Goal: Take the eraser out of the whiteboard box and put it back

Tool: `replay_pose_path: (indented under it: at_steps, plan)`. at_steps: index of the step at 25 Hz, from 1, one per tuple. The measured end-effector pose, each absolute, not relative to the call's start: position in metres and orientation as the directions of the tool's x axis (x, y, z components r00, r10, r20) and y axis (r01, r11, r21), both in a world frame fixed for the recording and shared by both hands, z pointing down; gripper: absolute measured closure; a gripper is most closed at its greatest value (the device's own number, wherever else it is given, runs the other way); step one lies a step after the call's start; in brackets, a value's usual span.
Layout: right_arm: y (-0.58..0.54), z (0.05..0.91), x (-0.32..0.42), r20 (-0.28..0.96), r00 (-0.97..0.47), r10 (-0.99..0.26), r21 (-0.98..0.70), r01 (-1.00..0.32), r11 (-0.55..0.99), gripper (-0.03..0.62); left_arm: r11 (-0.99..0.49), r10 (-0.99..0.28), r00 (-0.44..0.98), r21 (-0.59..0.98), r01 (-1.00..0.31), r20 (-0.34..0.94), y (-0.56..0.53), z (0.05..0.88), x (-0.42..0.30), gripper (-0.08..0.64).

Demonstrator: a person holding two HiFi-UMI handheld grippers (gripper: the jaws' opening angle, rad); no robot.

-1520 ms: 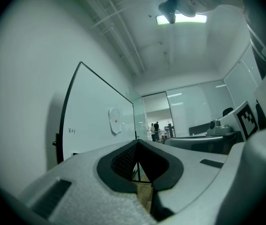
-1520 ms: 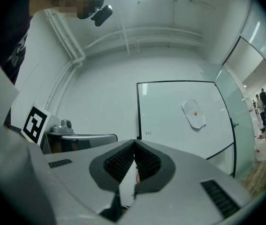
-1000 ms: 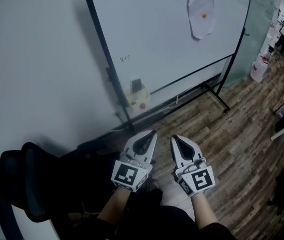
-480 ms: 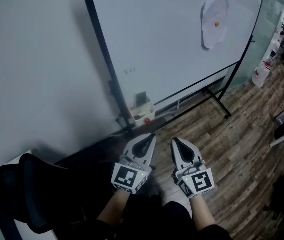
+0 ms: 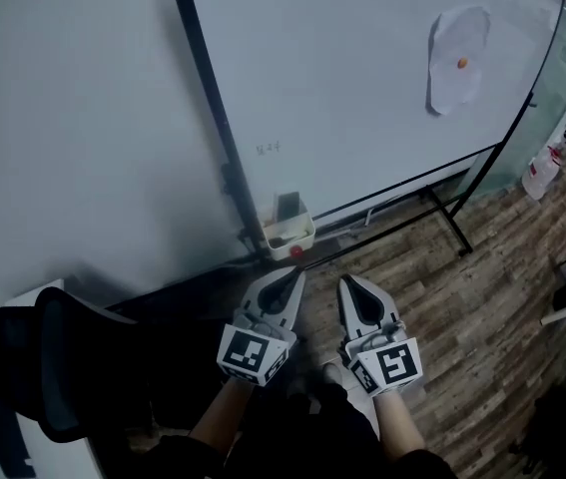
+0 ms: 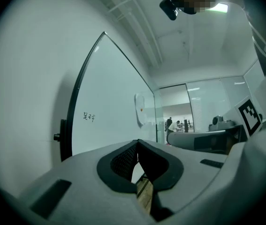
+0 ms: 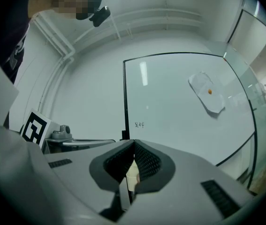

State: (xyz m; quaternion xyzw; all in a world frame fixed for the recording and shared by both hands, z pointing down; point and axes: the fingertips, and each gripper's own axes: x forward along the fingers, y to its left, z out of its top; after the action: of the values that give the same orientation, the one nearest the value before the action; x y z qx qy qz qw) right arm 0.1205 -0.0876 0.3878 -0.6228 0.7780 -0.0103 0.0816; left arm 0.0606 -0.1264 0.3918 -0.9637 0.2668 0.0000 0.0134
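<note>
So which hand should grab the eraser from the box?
Probably left, only just. In the head view the left gripper sits nearer the box holding the eraser than the right gripper. Both are shut and short of it.

whiteboard [image 5: 362, 98]: white, black frame
whiteboard box [image 5: 298, 241]: cream, at the whiteboard's lower left corner
eraser [image 5: 288, 206]: dark grey
floor [image 5: 482, 287]: brown wood-grain planks
left gripper [image 5: 294, 273], right gripper [image 5: 345, 283]: pale grey, black-and-white square markers
</note>
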Motion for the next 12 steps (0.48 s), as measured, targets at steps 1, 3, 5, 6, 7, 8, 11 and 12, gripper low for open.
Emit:
replay_pose_path:
  at_steps: [1, 3, 5, 6, 7, 8, 11, 12]
  plan:
    - [-0.092, 0.388, 0.123, -0.113, -0.229, -0.967, -0.121, -0.963, 0.242, 0.591, -0.844, -0.535, 0.845, -0.026, -0.535, -0.006, -0.13, 0.392, 0.061, 0.555]
    - [-0.103, 0.389, 0.128, -0.113, -0.265, -0.958, -0.131, -0.952, 0.278, 0.59, -0.817, -0.575, 0.818, -0.029, -0.575, -0.007, -0.138, 0.391, 0.062, 0.555]
    - [-0.115, 0.39, 0.132, -0.112, -0.302, -0.947, -0.132, -0.94, 0.316, 0.589, -0.785, -0.619, 0.785, -0.027, -0.619, -0.001, -0.146, 0.391, 0.063, 0.555]
    - [-0.122, 0.39, 0.132, -0.111, -0.321, -0.941, -0.13, -0.933, 0.334, 0.589, -0.767, -0.641, 0.767, -0.029, -0.641, 0.005, -0.15, 0.392, 0.063, 0.555]
    - [-0.128, 0.391, 0.132, -0.109, -0.339, -0.934, -0.128, -0.927, 0.352, 0.589, -0.751, -0.66, 0.752, -0.035, -0.659, 0.009, -0.153, 0.393, 0.062, 0.555]
    - [-0.134, 0.393, 0.132, -0.109, -0.354, -0.929, -0.128, -0.922, 0.366, 0.589, -0.738, -0.674, 0.738, -0.045, -0.673, 0.012, -0.156, 0.394, 0.061, 0.555]
    - [-0.153, 0.396, 0.129, -0.107, -0.387, -0.916, -0.134, -0.907, 0.399, 0.589, -0.711, -0.702, 0.712, -0.072, -0.699, 0.018, -0.167, 0.398, 0.061, 0.555]
    - [-0.158, 0.397, 0.127, -0.107, -0.398, -0.911, -0.137, -0.902, 0.41, 0.589, -0.704, -0.71, 0.704, -0.065, -0.708, 0.016, -0.171, 0.398, 0.061, 0.555]
